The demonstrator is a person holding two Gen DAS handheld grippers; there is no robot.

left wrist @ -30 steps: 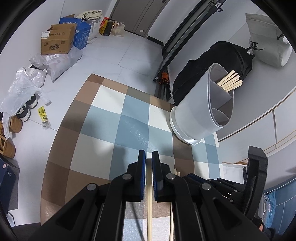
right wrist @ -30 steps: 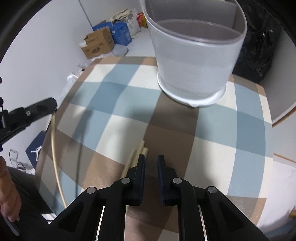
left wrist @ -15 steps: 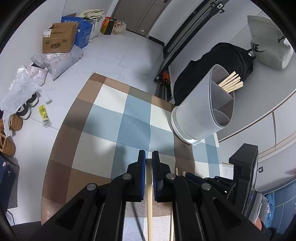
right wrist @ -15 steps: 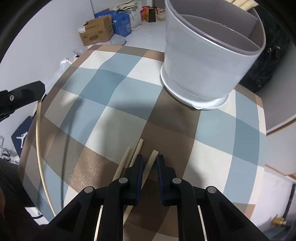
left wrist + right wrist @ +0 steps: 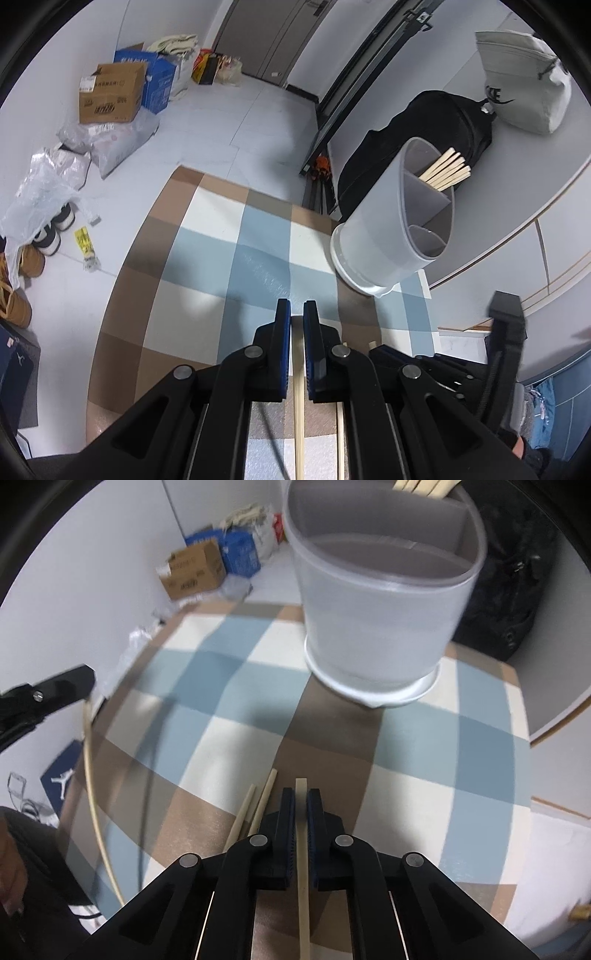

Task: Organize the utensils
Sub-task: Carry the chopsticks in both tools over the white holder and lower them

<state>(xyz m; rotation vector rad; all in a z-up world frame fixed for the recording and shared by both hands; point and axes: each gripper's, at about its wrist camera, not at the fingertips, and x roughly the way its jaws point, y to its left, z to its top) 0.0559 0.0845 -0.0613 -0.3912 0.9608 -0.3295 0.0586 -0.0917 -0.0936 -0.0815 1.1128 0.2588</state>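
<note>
Left tool [image 5: 297, 314]: closed on a single pale chopstick [image 5: 299, 406]; stick runs back between the blue pads [image 5: 283, 332] toward the camera; tool raised over the checked tabletop [image 5: 207, 295].
Right tool [image 5: 301, 794]: clamped on a second chopstick [image 5: 303, 867]; tip juts slightly past the pads; jaws nearly together with only the stick between.
Loose chopsticks [image 5: 255, 808]: two, flat on the tabletop just left of the right tool, lying side by side, angled toward the holder.
Holder [image 5: 384, 229]: round grey utensil holder, upright near the far right edge of the tabletop, interior split by dividers into compartments.
Stored chopsticks [image 5: 447, 170]: a bundle leaning in the far compartment, ends projecting above the rim; near compartments show no contents in the left wrist view.
Holder, right wrist view [image 5: 376, 627]: directly ahead of the right tool, well apart from it; image slightly blurred.
Surroundings: black backpack [image 5: 424, 136] behind the holder; cardboard box [image 5: 110, 92] and plastic bags [image 5: 44, 192] on the floor.
</note>
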